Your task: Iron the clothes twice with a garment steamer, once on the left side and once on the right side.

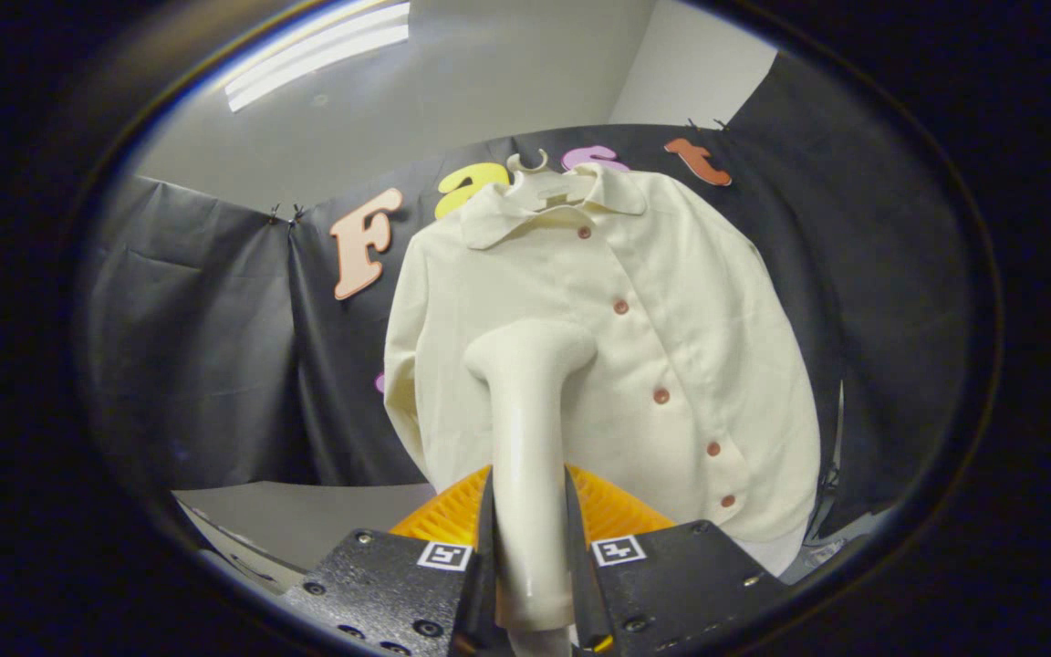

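The tool is clamping both fingers on the cream garment steamer, whose head is touching the shirt left of its button line. The shirt is hanging on a hanger, with open wall showing either side.

- The gripper is clamping the garment steamer by its handle, with both fingers pressing on it from either side.
- The steamer's handle is rising between the fingers, and its head is bending left against the cream shirt, on the side left of the button row.
- The shirt is hanging on a hanger in front of the black cloth wall, its buttons running down the front and its collar lying open at the top.
- A ceiling light is glowing above the wall.
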Demonstrator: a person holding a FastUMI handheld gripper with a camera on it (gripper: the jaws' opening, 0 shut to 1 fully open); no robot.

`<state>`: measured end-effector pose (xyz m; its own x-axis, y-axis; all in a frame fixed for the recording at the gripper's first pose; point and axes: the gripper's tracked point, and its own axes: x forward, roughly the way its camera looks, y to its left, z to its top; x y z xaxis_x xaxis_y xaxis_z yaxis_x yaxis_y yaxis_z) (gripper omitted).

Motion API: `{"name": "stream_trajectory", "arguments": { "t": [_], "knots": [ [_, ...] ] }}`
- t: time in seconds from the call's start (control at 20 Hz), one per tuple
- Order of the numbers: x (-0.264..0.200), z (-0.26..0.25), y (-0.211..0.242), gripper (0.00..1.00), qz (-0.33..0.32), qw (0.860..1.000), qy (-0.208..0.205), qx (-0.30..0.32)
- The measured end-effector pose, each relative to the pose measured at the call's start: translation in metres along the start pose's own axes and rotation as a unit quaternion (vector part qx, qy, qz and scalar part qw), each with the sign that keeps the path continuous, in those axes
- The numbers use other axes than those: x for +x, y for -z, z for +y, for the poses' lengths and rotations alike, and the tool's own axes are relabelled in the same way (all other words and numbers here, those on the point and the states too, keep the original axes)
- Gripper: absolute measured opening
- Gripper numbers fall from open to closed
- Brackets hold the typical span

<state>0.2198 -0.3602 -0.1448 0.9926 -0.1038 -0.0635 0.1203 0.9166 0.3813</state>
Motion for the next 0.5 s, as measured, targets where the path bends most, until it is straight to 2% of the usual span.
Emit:
{"name": "stream_trajectory", "arguments": {
  "t": [0.5],
  "knots": [
    [-0.04,-0.042,0.081,0.33,0.045,0.998,0.004,0.033]
  ]
}}
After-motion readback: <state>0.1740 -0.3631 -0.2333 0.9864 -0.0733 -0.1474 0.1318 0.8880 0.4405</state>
